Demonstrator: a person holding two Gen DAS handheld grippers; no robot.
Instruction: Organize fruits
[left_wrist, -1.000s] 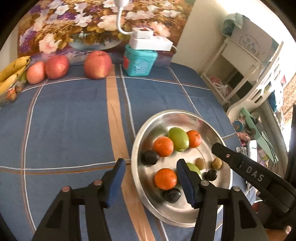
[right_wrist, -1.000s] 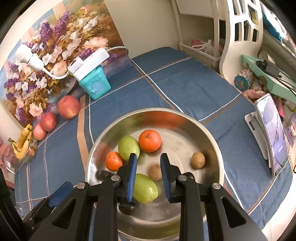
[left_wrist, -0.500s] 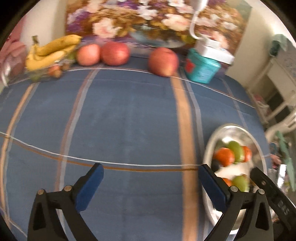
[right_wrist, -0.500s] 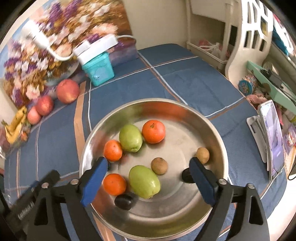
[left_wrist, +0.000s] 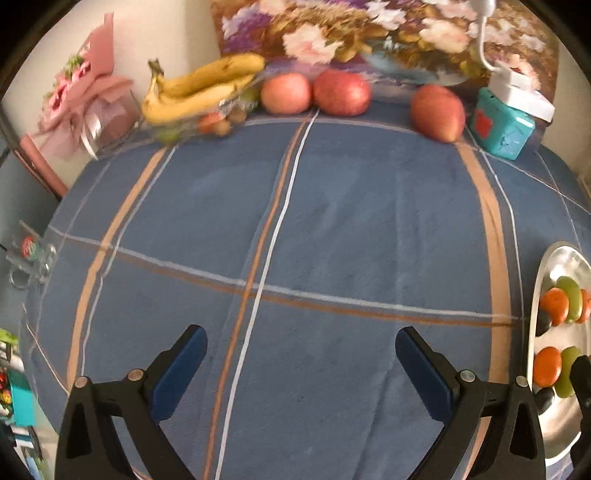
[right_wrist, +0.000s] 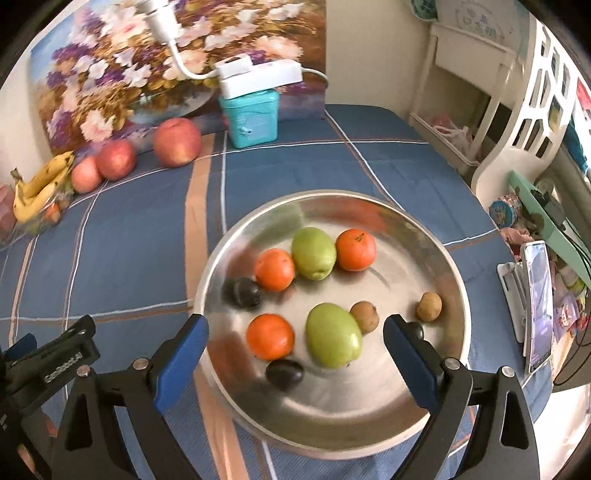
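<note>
A steel bowl (right_wrist: 399, 218) on the blue cloth holds three oranges (right_wrist: 270, 336), two green fruits (right_wrist: 333, 340), dark plums (right_wrist: 284, 373) and small brown fruits (right_wrist: 429, 306). My right gripper (right_wrist: 295, 328) hangs open over the bowl's near side, nothing between its pads. My left gripper (left_wrist: 301, 338) is open above bare blue cloth, with the bowl (left_wrist: 554, 258) at that view's right edge. Three red apples (left_wrist: 437, 112) and a banana bunch (left_wrist: 199, 92) lie along the far edge.
A teal box (right_wrist: 253, 114) with a white power strip on top stands before a flower painting (right_wrist: 110, 74). A pink bouquet (left_wrist: 77, 107) sits at the far left. A phone on a stand (right_wrist: 537, 306) and white shelves (right_wrist: 517, 122) are beside the table.
Both grippers opened wide; the right one let go of the green fruit, which lies in the bowl. The left gripper swung left, away from the bowl, and now faces the bare cloth.
</note>
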